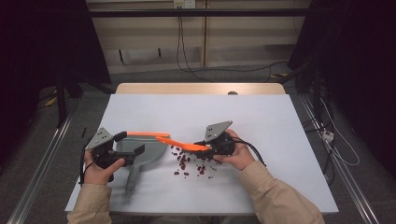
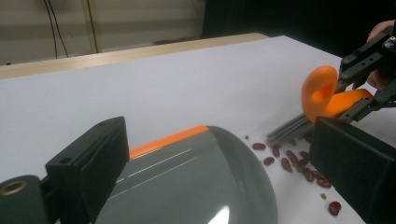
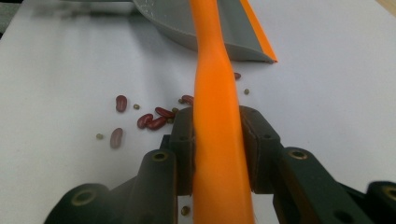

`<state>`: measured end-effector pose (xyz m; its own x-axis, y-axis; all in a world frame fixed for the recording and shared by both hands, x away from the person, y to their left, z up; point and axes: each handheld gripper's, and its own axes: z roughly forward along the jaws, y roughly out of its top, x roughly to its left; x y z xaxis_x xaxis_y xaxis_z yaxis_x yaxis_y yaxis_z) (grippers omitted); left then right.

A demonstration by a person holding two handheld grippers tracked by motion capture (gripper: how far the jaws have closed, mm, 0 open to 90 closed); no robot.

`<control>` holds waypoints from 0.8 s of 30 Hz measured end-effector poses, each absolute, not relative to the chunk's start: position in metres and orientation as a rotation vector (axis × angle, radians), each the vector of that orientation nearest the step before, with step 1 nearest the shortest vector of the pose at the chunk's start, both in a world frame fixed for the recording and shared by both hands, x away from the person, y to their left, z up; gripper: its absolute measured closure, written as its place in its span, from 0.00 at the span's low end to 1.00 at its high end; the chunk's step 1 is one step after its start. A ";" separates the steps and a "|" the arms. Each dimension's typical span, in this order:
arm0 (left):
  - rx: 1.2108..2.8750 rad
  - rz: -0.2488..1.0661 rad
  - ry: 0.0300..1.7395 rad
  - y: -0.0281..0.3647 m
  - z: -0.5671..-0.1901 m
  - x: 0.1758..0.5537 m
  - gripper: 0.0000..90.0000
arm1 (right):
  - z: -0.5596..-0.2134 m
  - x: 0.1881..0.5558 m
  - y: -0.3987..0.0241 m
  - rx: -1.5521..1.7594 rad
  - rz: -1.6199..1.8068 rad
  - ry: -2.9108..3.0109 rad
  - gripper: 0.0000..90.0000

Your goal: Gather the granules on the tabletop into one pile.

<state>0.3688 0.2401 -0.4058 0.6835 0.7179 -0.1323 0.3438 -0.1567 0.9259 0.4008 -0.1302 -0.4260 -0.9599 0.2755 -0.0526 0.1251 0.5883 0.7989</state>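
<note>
- Beans (image 1: 189,164): dark red, with a few small green ones among them, loose on the white worktop (image 1: 261,121) near its front edge, about midway between your two hands. None can be seen in the pan yet, so by the look of it the sweeping is at its start and the whole scatter is left to gather.
- Dustpan (image 1: 140,151): grey with an orange lip, flat on the worktop just left of the beans, mouth facing them, handle running back toward the front edge. Your left gripper (image 1: 127,144) sits over it; the left gripper view has its jaws standing apart on either side of the pan's grey hood (image 2: 196,182), and whether they press on the pan you cannot tell.
- Brush (image 1: 180,142): orange handle, grey bristles (image 2: 287,130) down at the far edge of the scatter. Your right gripper (image 3: 217,154) has its jaws clenched on the handle.
- Surroundings: wooden strip along the worktop's far edge, cables on the floor beyond, dark curtains at both sides.
- Obstructions: nothing lies between beans and pan mouth. Stray beans toward the front edge sit well apart from the main cluster and will likely need a separate pass.
</note>
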 end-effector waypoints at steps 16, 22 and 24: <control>1.752 0.398 0.862 0.239 -0.407 0.372 0.06 | -0.419 0.451 -0.123 0.379 1.377 2.533 0.78; 1.755 0.404 0.883 0.244 -0.409 0.372 0.06 | -0.432 0.464 -0.108 0.347 1.384 2.584 0.78; 1.750 0.404 0.893 0.247 -0.411 0.373 0.06 | -0.431 0.461 -0.104 0.305 1.369 2.602 0.78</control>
<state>0.3730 0.2473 -0.4109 0.6608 0.7346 -0.1537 0.3694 -0.1401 0.9186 0.4608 -0.1036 -0.4315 -0.9617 0.2657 -0.0680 0.0945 0.5537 0.8273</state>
